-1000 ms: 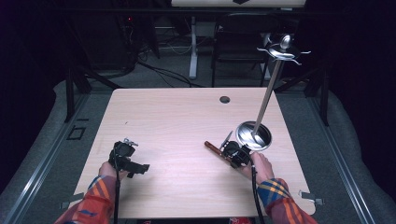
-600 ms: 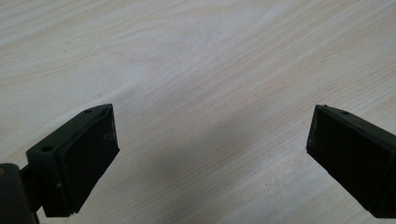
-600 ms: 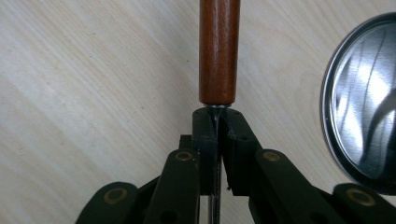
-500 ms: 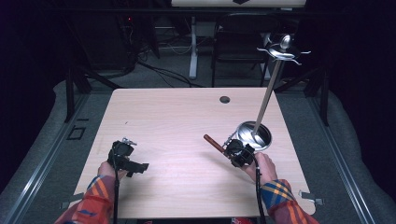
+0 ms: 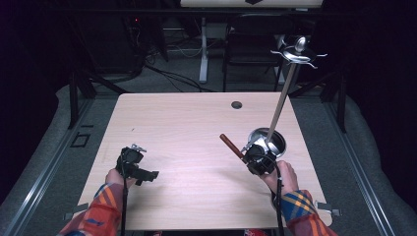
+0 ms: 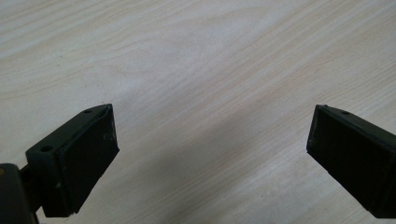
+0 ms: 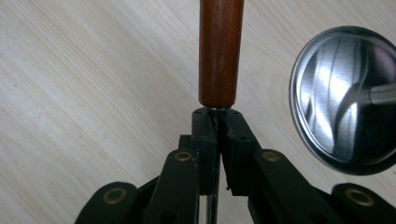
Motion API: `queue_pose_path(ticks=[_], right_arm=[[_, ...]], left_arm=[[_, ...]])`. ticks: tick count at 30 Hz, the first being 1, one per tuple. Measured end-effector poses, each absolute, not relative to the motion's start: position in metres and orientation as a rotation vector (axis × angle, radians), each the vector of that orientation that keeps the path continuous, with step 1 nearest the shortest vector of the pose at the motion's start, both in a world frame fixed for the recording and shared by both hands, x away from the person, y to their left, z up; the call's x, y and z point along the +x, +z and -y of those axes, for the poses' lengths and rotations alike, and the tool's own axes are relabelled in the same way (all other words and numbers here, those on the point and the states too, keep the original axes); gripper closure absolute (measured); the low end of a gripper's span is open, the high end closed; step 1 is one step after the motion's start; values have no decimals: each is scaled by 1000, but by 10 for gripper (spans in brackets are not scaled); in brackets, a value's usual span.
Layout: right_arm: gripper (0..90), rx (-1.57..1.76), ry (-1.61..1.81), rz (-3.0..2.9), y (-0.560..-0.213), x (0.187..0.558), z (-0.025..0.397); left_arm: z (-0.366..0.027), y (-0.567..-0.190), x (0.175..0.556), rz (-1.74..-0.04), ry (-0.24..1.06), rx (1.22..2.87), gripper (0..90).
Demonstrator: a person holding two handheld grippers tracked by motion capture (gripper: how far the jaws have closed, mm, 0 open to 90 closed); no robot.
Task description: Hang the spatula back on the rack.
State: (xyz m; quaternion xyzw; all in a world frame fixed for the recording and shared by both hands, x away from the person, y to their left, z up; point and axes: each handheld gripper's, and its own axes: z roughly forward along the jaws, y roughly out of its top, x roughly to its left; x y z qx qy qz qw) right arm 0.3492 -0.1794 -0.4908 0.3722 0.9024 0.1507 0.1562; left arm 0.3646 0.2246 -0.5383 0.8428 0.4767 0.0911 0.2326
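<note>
**Wooden-handled utensil clamped beside the hanging stand**

At the left of the pale wooden table (image 5: 196, 128), the left gripper (image 5: 147, 174) is rested low over bare board, well apart from everything else. Its two black jaws are spread wide, and nothing but wood grain is seen between them in the left gripper view. It is judged to be parked there so that the working side is left free.

Toward the right, the slim utensil with the reddish-brown turned wooden handle (image 5: 230, 145) is held by the right gripper (image 7: 218, 122), whose jaws are closed tight on the thin metal shank just below the handle's end. The grip is taken on the metal neck, presumably so that the handle end is left free and can be steered. The working end of the utensil is hidden behind the gripper, so its kind cannot be told.

The utensil's long axis is laid nearly flat and slantwise across the table: the handle is pointed away from the person and toward the left, while the shank is run back toward the right hand (image 5: 282, 174).

Just beside the gripper, on its right, the polished round steel base (image 7: 345, 98) of the tall chrome utensil stand (image 5: 285, 93) is set on the table, its pole leaning up to a ring of hooks (image 5: 298, 53). The utensil is probably being carried to or from those hooks.
</note>
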Motion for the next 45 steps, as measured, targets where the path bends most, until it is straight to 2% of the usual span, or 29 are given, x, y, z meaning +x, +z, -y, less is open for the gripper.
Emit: queue_pose_path(ticks=[35, 45], right_arm=[[847, 1168, 695, -2363, -454, 331, 224], [848, 1200, 887, -2264, -439, 320, 240]], left_arm=[[-222, -541, 365, -1304, 254, 2324, 20], [-221, -541, 365, -1295, 254, 2337, 21]])
